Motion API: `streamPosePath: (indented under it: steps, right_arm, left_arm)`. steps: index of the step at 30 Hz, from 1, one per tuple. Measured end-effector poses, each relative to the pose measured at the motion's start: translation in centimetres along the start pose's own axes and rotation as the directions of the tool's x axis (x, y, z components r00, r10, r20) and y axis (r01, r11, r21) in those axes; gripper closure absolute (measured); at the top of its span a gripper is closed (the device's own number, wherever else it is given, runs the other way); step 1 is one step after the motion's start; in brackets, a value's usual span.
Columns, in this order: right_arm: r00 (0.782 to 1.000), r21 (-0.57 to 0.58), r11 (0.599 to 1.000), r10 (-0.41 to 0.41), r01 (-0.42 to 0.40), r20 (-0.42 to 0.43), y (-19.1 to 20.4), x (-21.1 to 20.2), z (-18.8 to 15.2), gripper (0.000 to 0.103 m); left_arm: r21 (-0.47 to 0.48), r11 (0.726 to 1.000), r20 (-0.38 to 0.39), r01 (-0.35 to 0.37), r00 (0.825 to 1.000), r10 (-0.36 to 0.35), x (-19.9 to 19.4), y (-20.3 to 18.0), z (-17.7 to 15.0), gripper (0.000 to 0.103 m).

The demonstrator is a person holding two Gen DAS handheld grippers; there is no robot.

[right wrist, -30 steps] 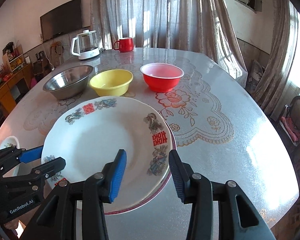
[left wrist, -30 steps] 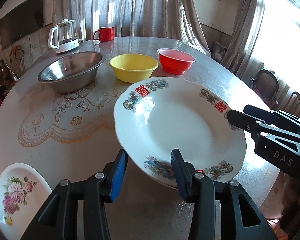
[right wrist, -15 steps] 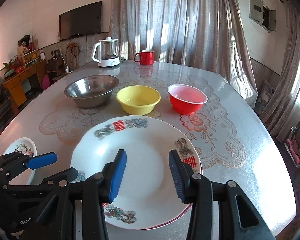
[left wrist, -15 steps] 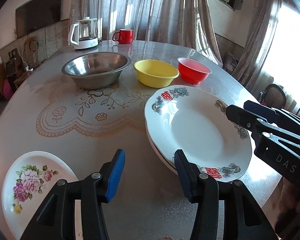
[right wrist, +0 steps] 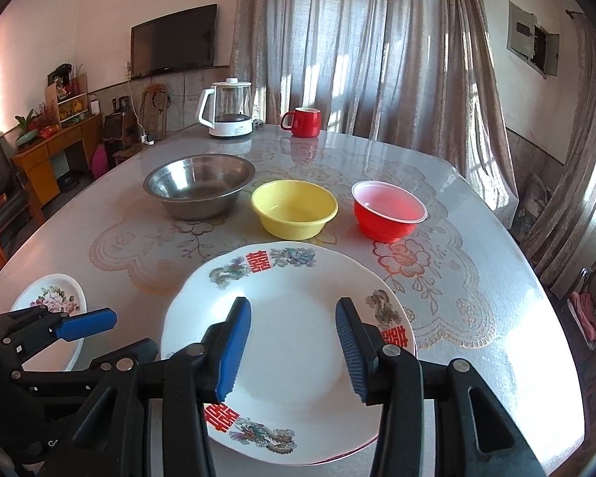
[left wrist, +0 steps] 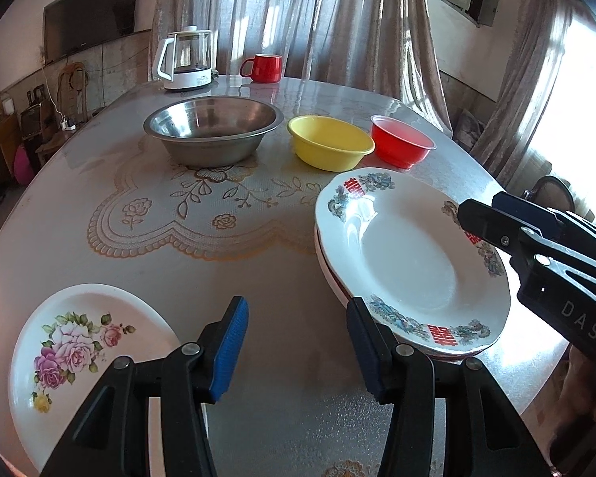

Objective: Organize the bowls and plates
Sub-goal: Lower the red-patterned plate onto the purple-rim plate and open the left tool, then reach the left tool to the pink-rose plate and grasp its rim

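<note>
Left hand-held gripper [left wrist: 296, 351] jaws apart, nothing between; I hold it over near edge of worktop [left wrist: 258, 262], between rose plate [left wrist: 79, 353] and plate stack [left wrist: 409, 262]. Right hand-held gripper [right wrist: 294, 348] also apart, empty, above stack. Done, I judge: patterned plates stacked near worktop's near edge. Left: rose plate alone at near-left corner; steel bowl [left wrist: 214, 131], yellow bowl [left wrist: 329, 143], red bowl [left wrist: 401, 147] in row toward far edge, not nested.
</note>
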State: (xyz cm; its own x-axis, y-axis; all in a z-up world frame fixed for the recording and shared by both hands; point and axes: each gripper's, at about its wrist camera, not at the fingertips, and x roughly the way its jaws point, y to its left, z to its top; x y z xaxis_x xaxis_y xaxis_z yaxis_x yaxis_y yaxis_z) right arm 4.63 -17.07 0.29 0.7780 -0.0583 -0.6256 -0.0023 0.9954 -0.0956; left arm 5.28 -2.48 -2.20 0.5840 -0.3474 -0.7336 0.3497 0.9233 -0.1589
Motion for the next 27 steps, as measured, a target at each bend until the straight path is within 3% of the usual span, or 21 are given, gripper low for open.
streamPosePath:
  steps: [17, 27]
  right_arm:
    - [0.998, -0.054, 0.997, 0.048, -0.05, -0.033, 2.8, 1.3, 0.1, 0.058]
    - [0.977, -0.092, 0.975, 0.192, -0.2, -0.09, 5.9, 2.3, -0.5, 0.058]
  left_arm:
    - [-0.086, 0.995, 0.033, -0.058, 0.998, 0.061, -1.6, 3.7, -0.2, 0.05]
    - [-0.16, 0.982, 0.049, -0.101, 0.993, 0.11, -3.0, 7.0, -0.6, 0.05]
